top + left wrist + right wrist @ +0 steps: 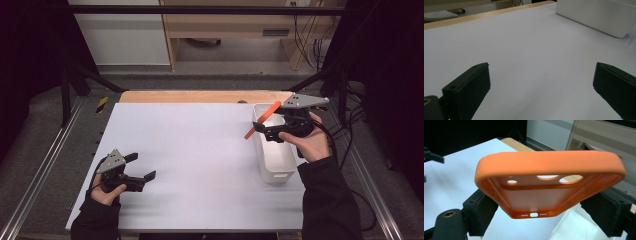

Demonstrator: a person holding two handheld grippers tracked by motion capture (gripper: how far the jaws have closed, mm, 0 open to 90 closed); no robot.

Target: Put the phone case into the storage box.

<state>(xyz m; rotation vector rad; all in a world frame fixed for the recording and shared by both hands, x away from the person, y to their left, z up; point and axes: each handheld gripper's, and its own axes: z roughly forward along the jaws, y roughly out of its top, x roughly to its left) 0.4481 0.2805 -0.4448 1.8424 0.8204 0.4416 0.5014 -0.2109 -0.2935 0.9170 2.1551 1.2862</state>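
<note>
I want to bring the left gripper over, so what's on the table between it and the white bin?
Nothing: in the high view, only bare white table lies between the left gripper and the white bin.

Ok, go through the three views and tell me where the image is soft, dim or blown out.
High view: dark surround, evenly lit white table. Left gripper view: bin at top right soft at its near corner. Right gripper view: orange phone case sharp, background blurred, pale near-glare through its cutouts.
</note>
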